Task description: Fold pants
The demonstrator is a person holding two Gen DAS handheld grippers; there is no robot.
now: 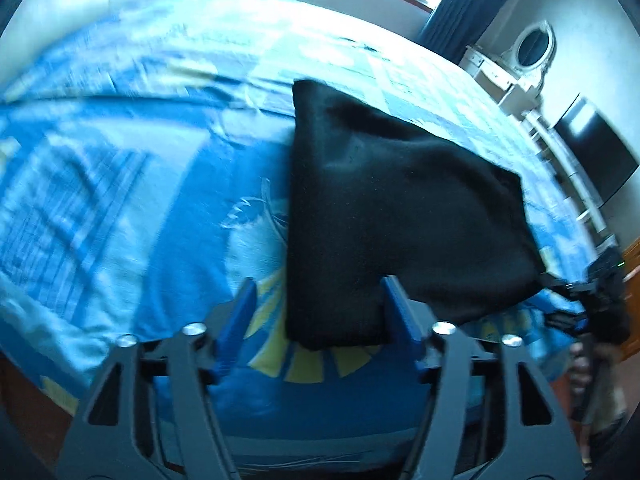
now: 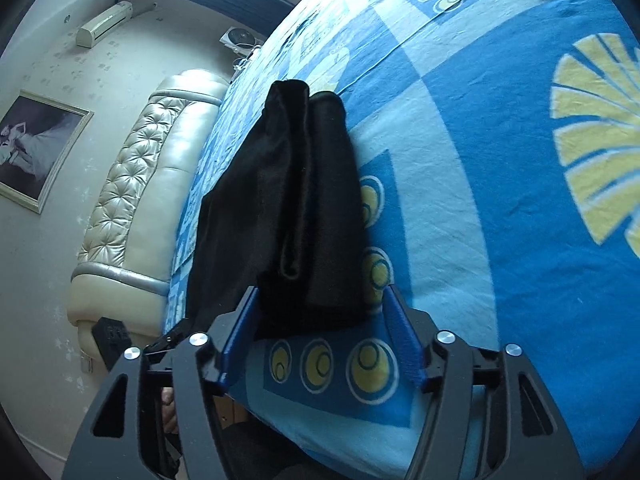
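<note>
Left claw (image 1: 320, 312) & right claw (image 2: 320, 320) both open, gripping nothing, just beside folded black pants (image 1: 384, 208); prob released so fold rests flat on bed (image 1: 160, 200).

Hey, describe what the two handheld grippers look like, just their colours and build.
Both look alike. The left gripper and right gripper each have two flat blue fingers mounted on matte black angular linkage plates with triangular cut-outs, joined by round silver bolt heads. No cables or markings are visible on them, and no sleeves are clearly seen.
</note>
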